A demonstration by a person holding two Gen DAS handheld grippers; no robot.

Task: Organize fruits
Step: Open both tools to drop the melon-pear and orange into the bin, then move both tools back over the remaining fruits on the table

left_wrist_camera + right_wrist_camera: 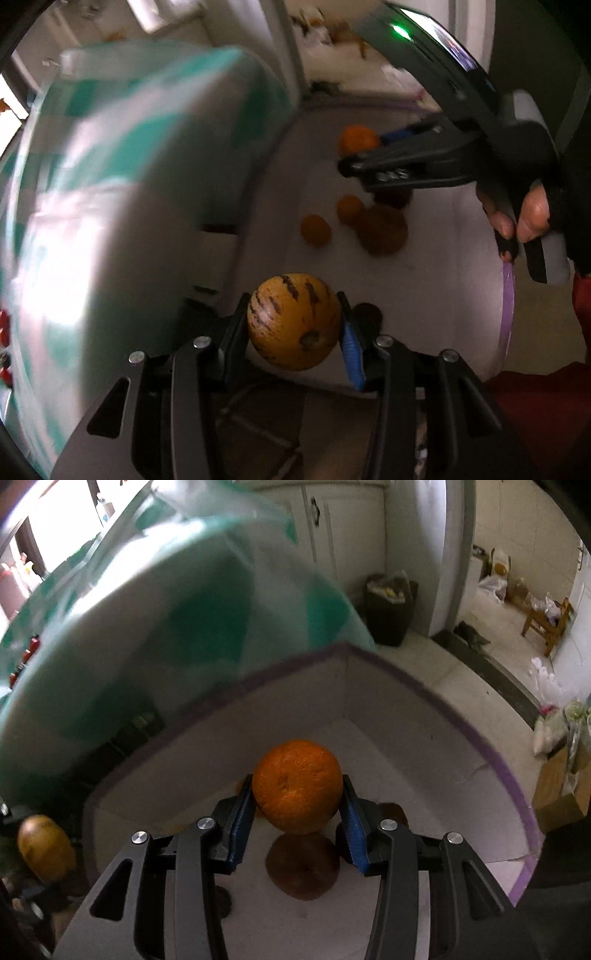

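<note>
While my left gripper (pixel 293 325) clamps a melon (pixel 293 321) and my right gripper (pixel 298 797) an orange (pixel 298 786), both hang over the purple-rimmed box (pixel 491 746) on tiled floor (pixel 454 679).

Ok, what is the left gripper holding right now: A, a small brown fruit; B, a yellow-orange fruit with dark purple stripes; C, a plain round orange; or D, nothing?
B: the left gripper is shut on the yellow-orange purple-striped fruit, its fingers pressing both sides.
</note>
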